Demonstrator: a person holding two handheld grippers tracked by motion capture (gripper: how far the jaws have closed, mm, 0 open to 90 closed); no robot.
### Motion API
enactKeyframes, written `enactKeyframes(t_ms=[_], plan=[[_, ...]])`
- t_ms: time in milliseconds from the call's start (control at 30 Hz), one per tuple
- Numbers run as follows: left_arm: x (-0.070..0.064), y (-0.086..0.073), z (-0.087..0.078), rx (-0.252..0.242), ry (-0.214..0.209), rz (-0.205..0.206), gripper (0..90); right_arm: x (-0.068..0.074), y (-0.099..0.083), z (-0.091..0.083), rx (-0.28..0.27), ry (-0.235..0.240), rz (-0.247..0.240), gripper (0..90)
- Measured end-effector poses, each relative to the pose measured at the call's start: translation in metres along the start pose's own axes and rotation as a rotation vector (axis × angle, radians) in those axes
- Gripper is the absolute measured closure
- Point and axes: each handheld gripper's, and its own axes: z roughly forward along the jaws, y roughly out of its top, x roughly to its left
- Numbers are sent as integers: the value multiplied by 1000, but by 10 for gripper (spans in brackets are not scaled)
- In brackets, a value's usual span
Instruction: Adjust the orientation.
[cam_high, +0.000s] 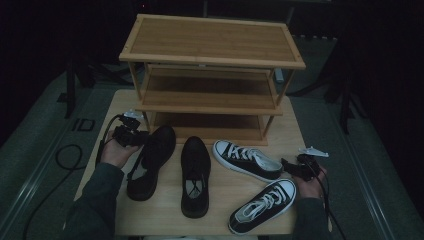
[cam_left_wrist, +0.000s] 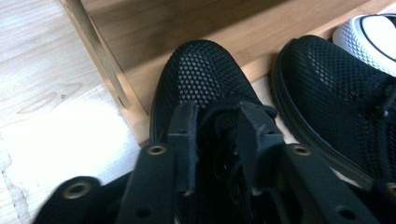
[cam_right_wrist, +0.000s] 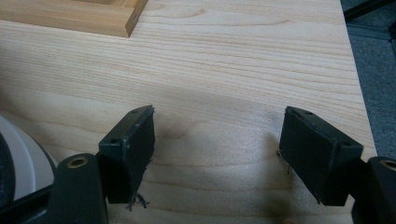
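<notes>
Gripping the soft mesh shoe at its tongue beside the rack, left gripper held closed; right gripper stood open.

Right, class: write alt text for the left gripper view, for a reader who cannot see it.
The left gripper has its two black jaws closed on the tongue area of a black mesh shoe, whose toe points at the light wooden shoe rack. A second black mesh shoe lies to its right on the pale wooden table.
</notes>
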Motion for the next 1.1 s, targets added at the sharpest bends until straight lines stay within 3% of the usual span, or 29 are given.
enactKeyframes(t_ms=[133, 367, 567, 733, 900, 1100], plan=[[-1, -6, -9, -4, -1, -12, 592, 0, 0, 0, 0, 0, 0, 265], [-5, -17, -33, -22, -3, -22, 574, 0, 0, 0, 0, 0, 0, 265], [-17, -26, -51, -12, 21, 5, 561, 1, -1, -1, -1, -1, 2, 264], [-27, -37, -62, -15, 37, -1, 557, 1, -1, -1, 0, -1, 3, 265], [-36, -46, -66, 6, 46, 9, 557, 1, -1, -1, 0, -1, 3, 264], [-38, -52, -58, 42, 97, 8, 557, 1, -1, -1, 0, -1, 4, 264]])
